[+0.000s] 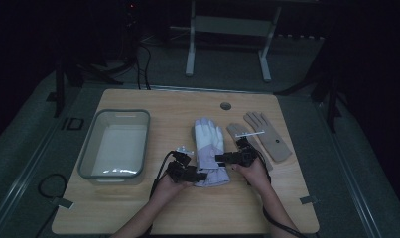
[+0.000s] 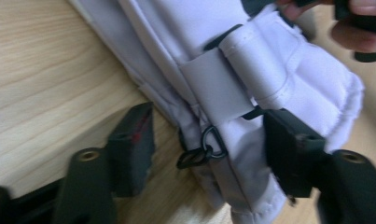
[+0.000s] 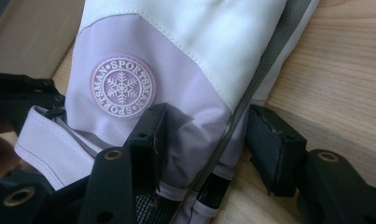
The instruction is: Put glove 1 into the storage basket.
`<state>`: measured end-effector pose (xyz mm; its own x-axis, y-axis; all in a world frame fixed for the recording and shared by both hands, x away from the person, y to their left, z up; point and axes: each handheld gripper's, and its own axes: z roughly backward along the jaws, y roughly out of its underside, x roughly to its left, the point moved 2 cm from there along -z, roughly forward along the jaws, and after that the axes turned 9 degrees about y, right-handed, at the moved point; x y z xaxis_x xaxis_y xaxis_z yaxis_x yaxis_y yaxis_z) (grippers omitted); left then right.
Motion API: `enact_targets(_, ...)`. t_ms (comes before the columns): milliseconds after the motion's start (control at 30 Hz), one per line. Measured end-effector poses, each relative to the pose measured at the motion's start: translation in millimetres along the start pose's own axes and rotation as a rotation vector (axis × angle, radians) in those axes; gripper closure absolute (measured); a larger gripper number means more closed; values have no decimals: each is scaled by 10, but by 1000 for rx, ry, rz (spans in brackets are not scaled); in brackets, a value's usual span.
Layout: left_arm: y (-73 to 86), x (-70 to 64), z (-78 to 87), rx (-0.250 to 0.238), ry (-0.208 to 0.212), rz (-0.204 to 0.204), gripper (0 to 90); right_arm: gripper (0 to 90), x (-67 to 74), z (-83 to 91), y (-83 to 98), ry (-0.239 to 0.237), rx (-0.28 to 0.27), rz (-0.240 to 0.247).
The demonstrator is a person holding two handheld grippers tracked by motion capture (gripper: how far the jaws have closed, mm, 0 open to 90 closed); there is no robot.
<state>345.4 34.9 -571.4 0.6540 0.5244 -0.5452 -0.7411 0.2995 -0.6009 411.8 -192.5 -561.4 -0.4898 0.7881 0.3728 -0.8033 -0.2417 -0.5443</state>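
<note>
Wooden table point(image 1: 138, 208) carries everything. Grey plastic bin point(image 1: 115, 144) sits at its left, and a white-and-lilac ski glove point(image 1: 210, 151) lies in the middle, fingers pointing away from the person. Tan glove point(image 1: 268, 135) lies just beside it on the right. Left gripper point(image 1: 197, 175) stands with jaws apart straddling the ski glove's cuff edge by a small black ring point(image 2: 209, 147). Right gripper point(image 1: 222, 157) is likewise spread, jaws either side of the cuff's other edge near a snowflake badge point(image 3: 122, 87).
</note>
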Motion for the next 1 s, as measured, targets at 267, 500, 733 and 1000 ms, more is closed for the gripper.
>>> enact_targets(267, -10, 75, -4, 19, 82, 23, 590, 670, -53, -66, 48, -91, -9, -55)
enact_targets(500, -23, 55, 46, 20, 92, 12, 737, 774, 216, 39, 13, 98, -52, 102)
enact_targets(733, -85, 8, 128, 36, 74, -14, 754, 783, 365, 116, -41, 157, -76, 163)
enact_targets(1000, -228, -85, 360, 35, 65, -45, 754, 783, 535, 266, -182, 162, -116, 189)
